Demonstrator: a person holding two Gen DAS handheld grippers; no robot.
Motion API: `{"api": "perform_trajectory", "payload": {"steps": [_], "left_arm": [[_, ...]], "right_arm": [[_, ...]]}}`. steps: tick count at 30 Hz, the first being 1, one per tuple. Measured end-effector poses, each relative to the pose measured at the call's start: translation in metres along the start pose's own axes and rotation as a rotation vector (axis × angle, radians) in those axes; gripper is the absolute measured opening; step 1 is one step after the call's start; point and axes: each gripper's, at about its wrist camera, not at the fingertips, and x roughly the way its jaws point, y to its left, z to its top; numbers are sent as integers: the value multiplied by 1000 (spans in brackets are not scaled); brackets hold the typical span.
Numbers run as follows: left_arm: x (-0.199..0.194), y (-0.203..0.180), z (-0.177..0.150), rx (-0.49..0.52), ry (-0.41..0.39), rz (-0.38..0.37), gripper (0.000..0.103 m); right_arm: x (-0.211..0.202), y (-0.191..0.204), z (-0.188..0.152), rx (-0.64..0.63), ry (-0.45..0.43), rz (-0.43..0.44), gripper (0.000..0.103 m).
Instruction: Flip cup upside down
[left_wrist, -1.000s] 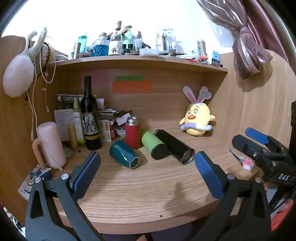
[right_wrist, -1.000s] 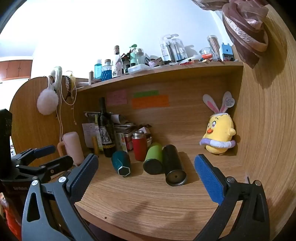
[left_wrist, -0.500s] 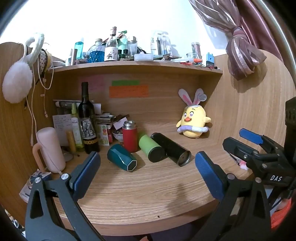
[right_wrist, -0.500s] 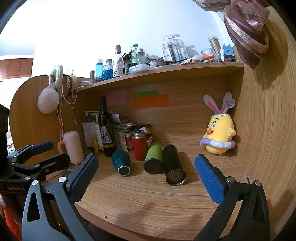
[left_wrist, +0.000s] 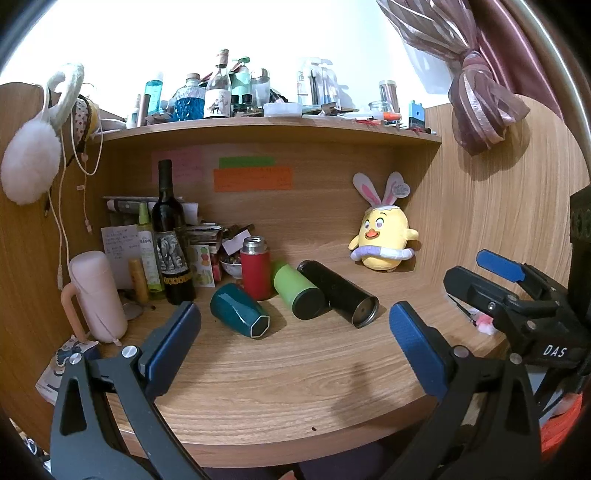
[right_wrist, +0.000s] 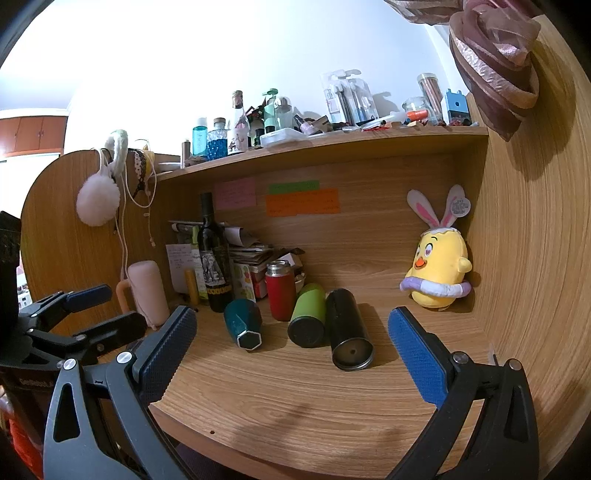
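I see both hand-held grippers, left (left_wrist: 293, 338) and right (right_wrist: 291, 339), released; teal cup (left_wrist: 239, 310), green cup (left_wrist: 300, 290), black cup (left_wrist: 338, 292) lying on bench (left_wrist: 280, 373).

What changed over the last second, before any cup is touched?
Only the left gripper shifted slightly: its view slid a little, so the desk items sit lower and more leftward in frame. The right gripper barely moved. Both stay open and empty; the teal cup, green cup and black cup lie untouched.

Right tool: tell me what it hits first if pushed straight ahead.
Probably the black bottle lying on the desk, bottom end toward the open right tool; the green bottle lies just left of it. Depth is unclear, so it may pass above them.
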Motion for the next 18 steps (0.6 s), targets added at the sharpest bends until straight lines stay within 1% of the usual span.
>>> {"api": "perform_trajectory", "payload": {"steps": [18], "left_arm": [[-5,1,-2,8,-19,7,103]], "right_arm": [[-1,2,0,-4,-3,0,103]]}}
